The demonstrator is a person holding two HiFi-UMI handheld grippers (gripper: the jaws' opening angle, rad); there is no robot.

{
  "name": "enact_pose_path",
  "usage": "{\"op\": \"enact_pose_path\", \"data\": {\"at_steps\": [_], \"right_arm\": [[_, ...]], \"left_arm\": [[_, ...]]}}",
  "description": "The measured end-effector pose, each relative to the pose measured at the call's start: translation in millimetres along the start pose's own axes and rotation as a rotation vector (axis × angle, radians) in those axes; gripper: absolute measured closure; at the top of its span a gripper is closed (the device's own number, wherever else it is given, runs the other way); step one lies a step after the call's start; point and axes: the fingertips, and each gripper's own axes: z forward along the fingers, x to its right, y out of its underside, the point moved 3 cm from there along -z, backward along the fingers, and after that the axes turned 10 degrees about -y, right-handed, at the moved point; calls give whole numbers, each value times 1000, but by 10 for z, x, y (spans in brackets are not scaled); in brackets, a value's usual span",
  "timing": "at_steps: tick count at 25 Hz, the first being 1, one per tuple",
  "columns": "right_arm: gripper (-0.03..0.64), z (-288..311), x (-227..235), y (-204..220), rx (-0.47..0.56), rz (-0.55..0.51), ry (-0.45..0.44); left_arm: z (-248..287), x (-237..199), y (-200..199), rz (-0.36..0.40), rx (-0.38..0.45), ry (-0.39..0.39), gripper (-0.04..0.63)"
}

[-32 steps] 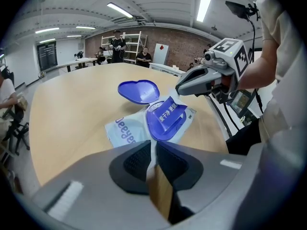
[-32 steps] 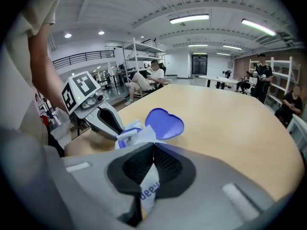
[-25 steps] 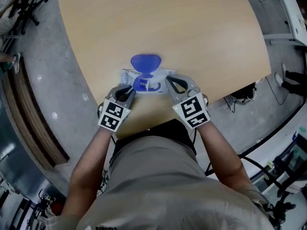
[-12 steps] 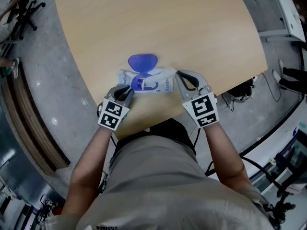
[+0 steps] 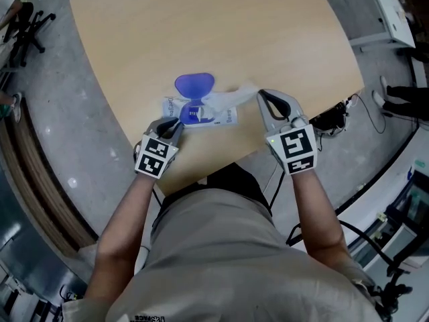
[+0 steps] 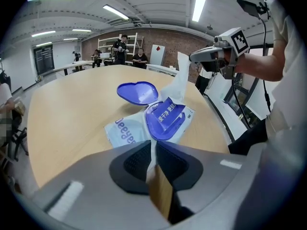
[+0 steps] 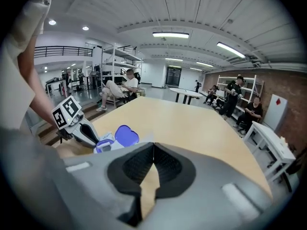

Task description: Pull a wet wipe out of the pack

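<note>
Head view: left hand-held gripper (image 5: 175,125) tight on pack (image 5: 226,117), right hand-held gripper (image 5: 262,94) on wipe (image 5: 234,98).

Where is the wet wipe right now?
In the head view, the wet wipe stretches from the open pack rightward to the right gripper, whose jaws pinch its end.

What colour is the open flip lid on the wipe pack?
Blue-violet lid; clearest in the left gripper view.

workshop — shelving racks (image 7: 115,61), brick wall (image 6: 177,40)
</note>
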Motion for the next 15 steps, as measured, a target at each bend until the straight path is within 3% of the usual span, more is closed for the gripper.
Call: {"op": "enact_pose_path", "data": {"at_steps": [7, 15], "right_arm": [[614, -468, -313, -290, 61, -3, 53], [614, -1051, -936, -439, 157, -5, 142]], "left_arm": [[-468, -17, -127, -23, 110, -6, 549], [-1557, 89, -277, -95, 356, 23, 549]]}}
